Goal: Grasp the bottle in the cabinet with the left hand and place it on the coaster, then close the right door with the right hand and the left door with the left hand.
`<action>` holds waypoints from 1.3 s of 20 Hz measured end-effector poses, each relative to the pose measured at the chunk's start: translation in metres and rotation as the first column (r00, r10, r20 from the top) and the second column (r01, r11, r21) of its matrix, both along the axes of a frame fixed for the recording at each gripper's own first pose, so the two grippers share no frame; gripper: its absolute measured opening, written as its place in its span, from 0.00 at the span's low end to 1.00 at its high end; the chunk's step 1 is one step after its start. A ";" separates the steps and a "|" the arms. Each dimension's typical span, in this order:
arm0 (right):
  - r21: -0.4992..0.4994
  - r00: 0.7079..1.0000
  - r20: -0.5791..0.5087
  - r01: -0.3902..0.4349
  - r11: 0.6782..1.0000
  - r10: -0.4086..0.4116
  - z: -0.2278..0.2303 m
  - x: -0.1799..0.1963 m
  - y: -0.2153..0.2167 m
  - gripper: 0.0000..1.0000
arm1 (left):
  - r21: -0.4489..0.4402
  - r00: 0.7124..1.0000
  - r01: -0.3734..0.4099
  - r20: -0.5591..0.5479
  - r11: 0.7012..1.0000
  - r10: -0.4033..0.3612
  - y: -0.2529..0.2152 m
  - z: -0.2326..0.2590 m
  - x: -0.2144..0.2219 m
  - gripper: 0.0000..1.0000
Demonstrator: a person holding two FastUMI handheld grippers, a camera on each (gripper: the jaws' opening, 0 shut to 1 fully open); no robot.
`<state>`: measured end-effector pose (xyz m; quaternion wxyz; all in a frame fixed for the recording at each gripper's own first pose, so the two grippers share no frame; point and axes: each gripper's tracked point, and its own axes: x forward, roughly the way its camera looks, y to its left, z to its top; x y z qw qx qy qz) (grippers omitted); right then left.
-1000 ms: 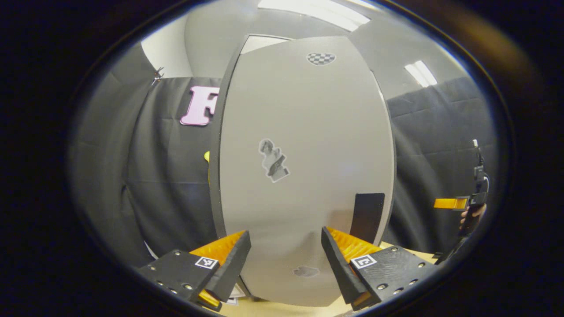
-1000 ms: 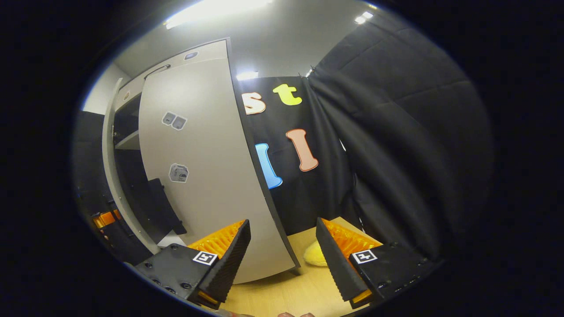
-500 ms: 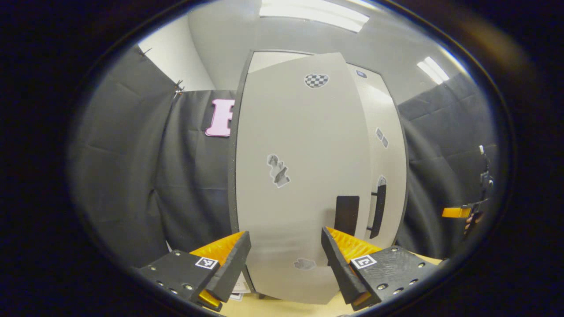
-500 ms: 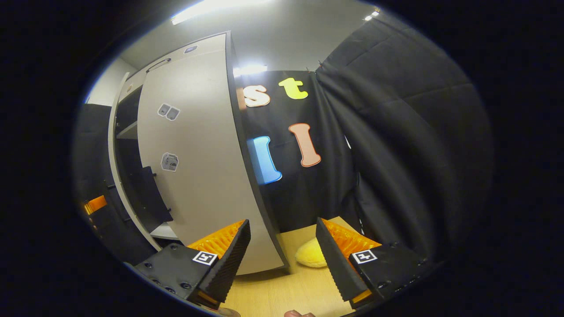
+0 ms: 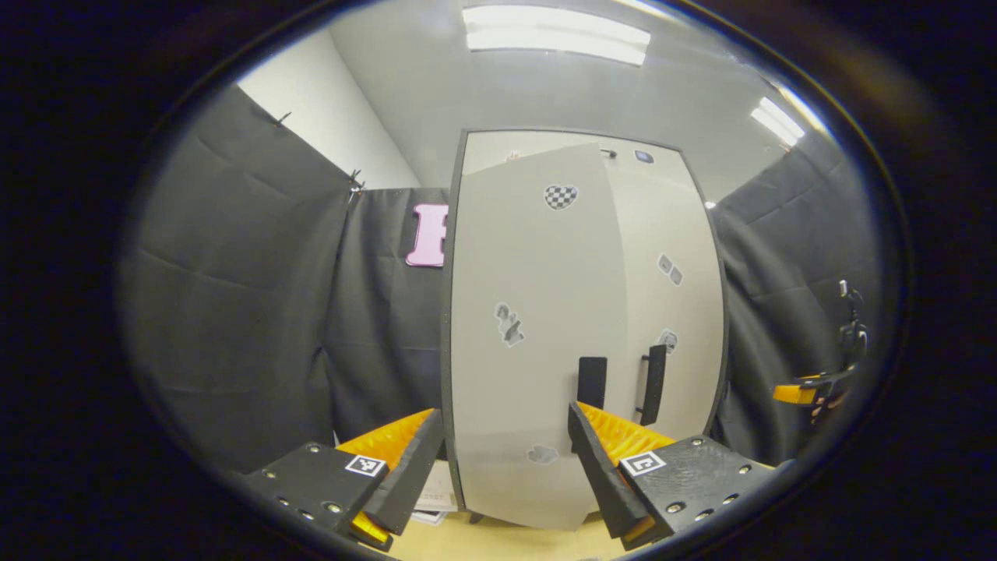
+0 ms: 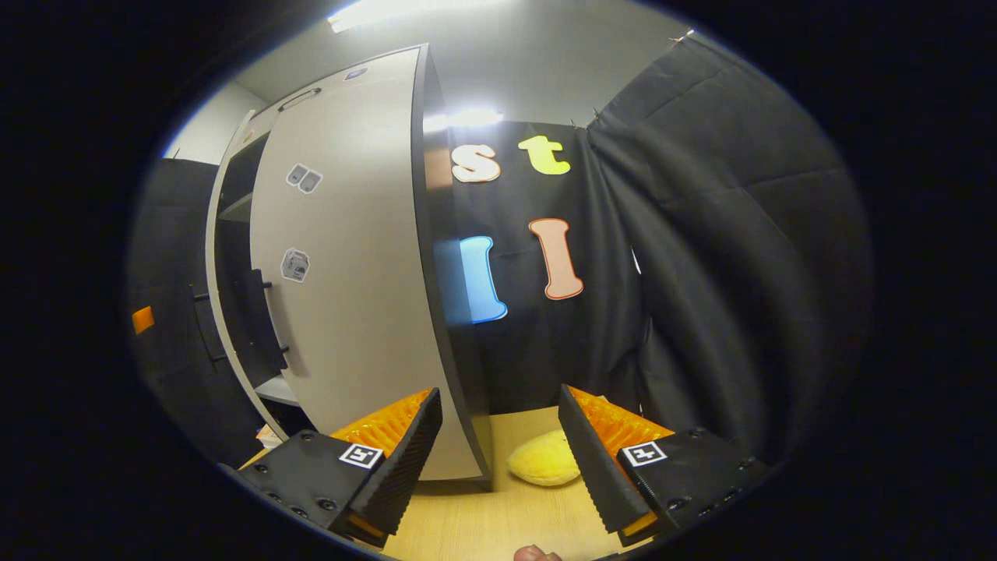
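Now the left gripper is hovering in front of the cabinet with its jaws spread wide and nothing between them, and the right gripper is likewise gaping and holding nothing. In the left gripper view the left door is standing a little proud of the cabinet face, its lower edge swung out over the table, while the right door is sitting close to flush beside it; the two dark handles are hanging near each other at the meeting edges. From the right gripper view a dark gap with a shelf is showing to the left of the right door, so I cannot tell whether that door is fully seated. I cannot make out the bottle or the coaster anywhere, so I cannot say where they are resting. A soft yellow thing is lying on the table just right of the cabinet's front right corner. My guess is that the left door is the piece left to finish. It looks like a stiff, light panel swinging freely on its hinges, so a flat push on its face near the handle, far from the hinge side, should be moving it easily; there is no need to pinch anything, though a fingertip sliding off the smooth panel is a risk.
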<state>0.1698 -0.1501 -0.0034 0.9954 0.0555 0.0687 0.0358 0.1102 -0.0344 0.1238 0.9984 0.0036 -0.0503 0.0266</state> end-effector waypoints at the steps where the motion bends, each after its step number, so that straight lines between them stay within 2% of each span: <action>1: 0.008 1.000 0.002 -0.008 1.000 0.008 0.000 -0.003 0.005 0.95 | 0.002 1.000 -0.010 0.011 1.000 0.010 0.002 0.004 -0.005 0.98; 5: 0.006 0.999 0.006 -0.050 0.999 0.050 0.000 -0.020 0.028 0.95 | -0.004 0.999 -0.033 0.031 0.999 0.033 0.015 0.012 -0.027 0.97; 6: 0.000 0.998 0.007 -0.055 0.999 0.055 0.000 -0.024 0.032 0.95 | -0.006 0.999 -0.038 0.035 0.999 0.038 0.018 0.012 -0.029 0.93; 7: -0.003 0.998 0.010 -0.056 0.998 0.056 0.001 -0.030 0.035 0.95 | -0.013 0.998 -0.043 0.038 0.999 0.044 0.022 0.011 -0.032 0.93; 9: -0.010 0.999 0.011 -0.049 0.999 0.049 0.003 -0.040 0.039 0.96 | -0.038 0.998 -0.045 0.043 0.998 0.047 0.030 0.009 -0.039 0.93; 10: -0.012 0.999 0.005 -0.043 0.999 0.043 0.002 -0.045 0.040 0.92 | -0.048 0.998 -0.043 0.047 0.998 0.045 0.033 0.007 -0.041 0.98; 12: -0.011 1.000 -0.017 -0.011 1.000 0.011 -0.001 -0.054 0.039 0.96 | -0.061 0.998 -0.041 0.039 0.997 0.043 0.040 0.003 -0.042 0.98; 16: -0.001 1.000 0.005 0.017 1.000 -0.017 -0.005 -0.080 0.045 0.95 | -0.022 0.999 -0.047 0.020 0.999 0.048 0.054 -0.027 -0.067 0.98; 17: -0.004 1.000 -0.007 0.022 1.000 -0.022 -0.011 -0.088 0.045 0.95 | -0.057 0.999 -0.044 0.011 0.997 0.045 0.058 -0.038 -0.074 0.93; 19: -0.014 1.000 -0.020 0.024 1.000 -0.024 -0.017 -0.103 0.046 0.92 | -0.132 1.000 -0.023 -0.002 0.991 0.023 0.056 -0.053 -0.085 0.94; 20: -0.025 1.000 -0.014 0.027 0.999 -0.027 -0.015 -0.109 0.047 0.96 | -0.135 1.000 -0.020 0.000 0.991 0.020 0.058 -0.056 -0.092 0.93; 21: -0.039 1.000 -0.004 0.030 0.999 -0.030 -0.013 -0.113 0.047 0.96 | -0.118 1.000 -0.026 -0.003 0.993 0.025 0.062 -0.058 -0.097 0.98; 22: -0.051 0.999 0.001 0.035 0.998 -0.035 -0.013 -0.116 0.047 0.96 | -0.091 0.999 -0.046 0.001 0.995 0.046 0.071 -0.059 -0.104 0.93; 24: -0.041 1.000 0.004 0.030 0.999 -0.030 -0.012 -0.120 0.053 0.95 | -0.054 0.997 -0.069 0.014 0.996 0.070 0.082 -0.057 -0.111 0.93; 25: -0.026 1.000 0.007 0.023 0.999 -0.023 -0.011 -0.121 0.058 0.95 | -0.058 0.998 -0.069 0.013 0.996 0.069 0.082 -0.057 -0.113 0.97; 26: -0.018 1.000 0.013 0.014 1.000 -0.014 -0.008 -0.122 0.064 0.95 | -0.072 0.998 -0.066 0.016 0.995 0.067 0.082 -0.057 -0.114 0.93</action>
